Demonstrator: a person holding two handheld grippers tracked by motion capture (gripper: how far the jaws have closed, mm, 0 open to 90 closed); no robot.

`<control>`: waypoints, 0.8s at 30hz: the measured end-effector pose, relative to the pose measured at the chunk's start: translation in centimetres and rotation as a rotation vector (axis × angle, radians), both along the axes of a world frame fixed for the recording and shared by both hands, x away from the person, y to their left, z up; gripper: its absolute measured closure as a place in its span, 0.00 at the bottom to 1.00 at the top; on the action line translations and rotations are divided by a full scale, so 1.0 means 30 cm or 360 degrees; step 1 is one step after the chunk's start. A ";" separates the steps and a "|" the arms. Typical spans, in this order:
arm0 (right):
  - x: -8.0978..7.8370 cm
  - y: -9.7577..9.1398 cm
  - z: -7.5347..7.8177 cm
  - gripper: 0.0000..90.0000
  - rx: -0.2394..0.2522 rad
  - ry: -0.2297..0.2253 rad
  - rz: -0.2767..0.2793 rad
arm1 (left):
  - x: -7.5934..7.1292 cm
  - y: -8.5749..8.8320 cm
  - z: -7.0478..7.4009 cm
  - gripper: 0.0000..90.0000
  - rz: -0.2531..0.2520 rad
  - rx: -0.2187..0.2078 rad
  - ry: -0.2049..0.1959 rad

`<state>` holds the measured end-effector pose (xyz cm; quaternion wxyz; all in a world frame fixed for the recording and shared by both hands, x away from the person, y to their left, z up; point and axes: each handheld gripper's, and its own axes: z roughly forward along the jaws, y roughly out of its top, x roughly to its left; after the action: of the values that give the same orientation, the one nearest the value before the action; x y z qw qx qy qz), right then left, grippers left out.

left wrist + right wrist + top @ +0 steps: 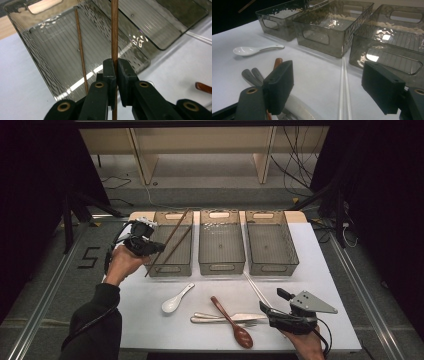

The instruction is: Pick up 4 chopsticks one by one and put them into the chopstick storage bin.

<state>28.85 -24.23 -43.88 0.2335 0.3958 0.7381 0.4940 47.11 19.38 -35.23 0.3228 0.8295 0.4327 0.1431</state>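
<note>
White matte tabletop [150, 315] bears three ribbed, smoky plastic bins [222, 249]; the left gripper [116, 72] clamps a slim wooden chopstick [114, 30], while the right gripper's [327, 87] jaws stand apart above white chopsticks [344, 95].

**Bare strip in front of bins, cutlery crowds the near edge**

Three bins [221, 245] line the far side, close together. Chopsticks [172, 242] stick out of the left one. Spoons [176, 300], fork [220, 319] and white chopsticks [256, 289] clutter the near table [320, 275]; both ends lie bare.
</note>
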 end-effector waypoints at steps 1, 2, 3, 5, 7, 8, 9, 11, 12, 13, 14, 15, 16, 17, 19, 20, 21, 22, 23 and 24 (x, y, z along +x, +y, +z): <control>0.000 0.000 0.000 0.29 0.0000 -0.0001 0.0001 | 0.008 0.000 0.002 0.94 0.0007 -0.0002 -0.0005; -0.001 0.000 0.000 0.29 0.0000 -0.0002 0.0002 | 0.016 0.001 0.003 0.94 0.0017 0.0001 -0.0011; -0.001 -0.001 0.001 0.29 0.0001 -0.0001 0.0002 | 0.025 0.002 0.004 0.94 0.0029 0.0006 -0.0015; -0.001 -0.001 0.001 0.29 0.0000 -0.0002 0.0002 | 0.043 0.007 0.004 0.94 0.0048 0.0004 -0.0033; -0.001 -0.001 0.001 0.29 0.0001 -0.0003 0.0002 | 0.062 0.013 0.003 0.94 0.0065 0.0004 -0.0048; 0.000 -0.001 0.001 0.29 0.0001 -0.0002 0.0003 | 0.072 0.015 0.002 0.94 0.0067 0.0015 -0.0057; 0.000 -0.001 0.000 0.29 0.0001 -0.0001 0.0003 | 0.081 0.016 0.001 0.94 0.0080 0.0019 -0.0063; 0.000 0.000 0.000 0.29 0.0002 0.0001 0.0003 | 0.100 0.019 -0.002 0.94 0.0088 0.0027 -0.0072; 0.000 0.000 0.000 0.29 0.0003 0.0002 0.0003 | 0.108 0.019 -0.007 0.94 0.0095 0.0024 -0.0071; 0.001 0.000 0.000 0.29 0.0002 0.0002 0.0004 | 0.117 0.019 -0.012 0.94 0.0100 0.0033 -0.0067; 0.000 0.000 0.000 0.29 0.0002 0.0001 0.0003 | 0.125 0.019 -0.017 0.94 0.0107 0.0035 -0.0067; 0.000 0.000 0.000 0.29 0.0003 0.0001 0.0004 | 0.132 0.020 -0.022 0.94 0.0107 0.0033 -0.0063; 0.000 0.000 0.000 0.29 0.0002 0.0001 0.0004 | 0.138 0.020 -0.027 0.94 0.0117 0.0029 -0.0068; 0.000 -0.001 0.000 0.29 0.0002 0.0001 0.0005 | 0.143 0.020 -0.030 0.94 0.0121 0.0035 -0.0067; 0.001 0.000 0.000 0.29 0.0006 0.0002 0.0006 | 0.152 0.023 -0.037 0.94 0.0124 0.0026 -0.0064; 0.000 0.000 0.000 0.29 0.0003 0.0003 0.0005 | 0.156 0.025 -0.040 0.94 0.0125 0.0022 -0.0066; 0.000 0.000 0.000 0.29 0.0003 0.0002 0.0007 | 0.160 0.027 -0.042 0.94 0.0132 0.0029 -0.0068; 0.000 0.000 0.000 0.29 0.0003 0.0002 0.0007 | 0.164 0.029 -0.046 0.94 0.0143 0.0026 -0.0070; 0.000 0.000 0.000 0.29 0.0004 0.0001 0.0008 | 0.168 0.031 -0.049 0.94 0.0146 0.0027 -0.0070; 0.000 0.000 0.000 0.29 0.0004 0.0002 0.0007 | 0.171 0.033 -0.053 0.94 0.0150 0.0026 -0.0072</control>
<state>28.85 -24.22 -43.88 0.2315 0.3946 0.7386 0.4951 52.24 20.38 -36.82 0.3185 0.8074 0.4628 0.1804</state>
